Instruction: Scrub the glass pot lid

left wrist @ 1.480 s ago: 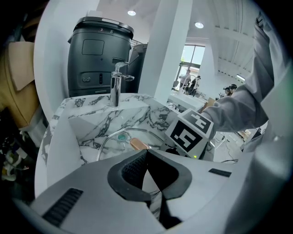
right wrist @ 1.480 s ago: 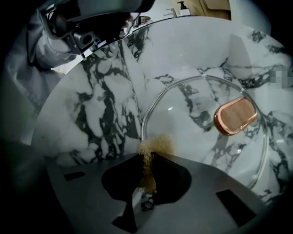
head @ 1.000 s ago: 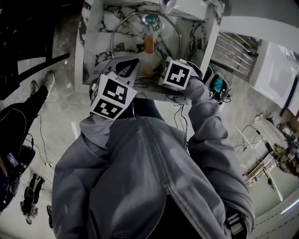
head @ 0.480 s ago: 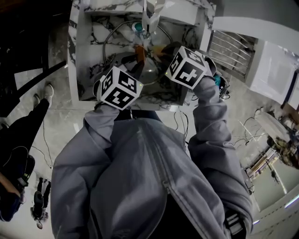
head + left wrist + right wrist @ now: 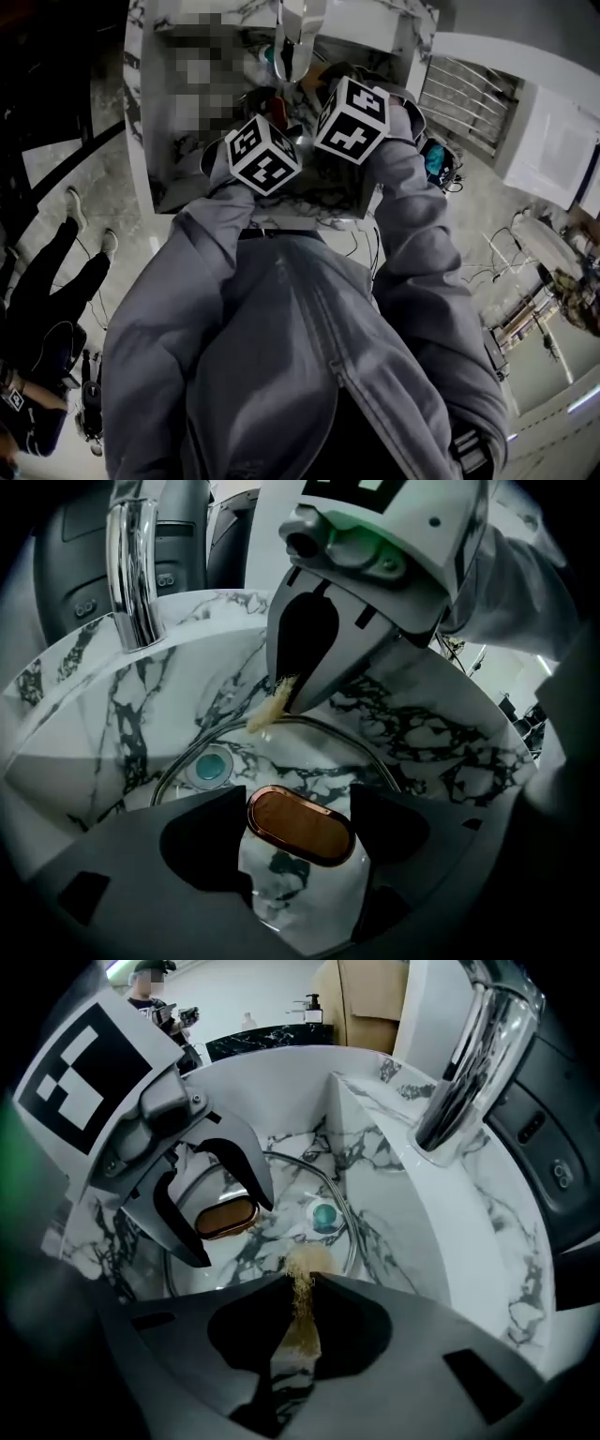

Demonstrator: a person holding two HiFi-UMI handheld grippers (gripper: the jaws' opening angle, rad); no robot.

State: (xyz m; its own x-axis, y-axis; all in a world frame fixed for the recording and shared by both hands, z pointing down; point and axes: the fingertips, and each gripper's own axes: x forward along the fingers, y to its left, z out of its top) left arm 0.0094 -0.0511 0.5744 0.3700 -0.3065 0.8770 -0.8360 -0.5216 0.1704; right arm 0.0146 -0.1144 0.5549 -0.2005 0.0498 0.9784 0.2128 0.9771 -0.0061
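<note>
The glass pot lid (image 5: 281,761) lies flat in the marble sink basin (image 5: 141,714), below the faucet (image 5: 136,574). We see the teal drain (image 5: 209,767) inside its rim. The left gripper (image 5: 300,803) has just been opening its jaws. They now stand wide, one on each side of the lid's copper handle (image 5: 225,1219), and do not press on it. The right gripper (image 5: 302,1279) holds its jaws narrow, clamped on a tan scrub pad (image 5: 302,1312). The pad's free end hangs at the lid's far rim. We cannot confirm contact there.
</note>
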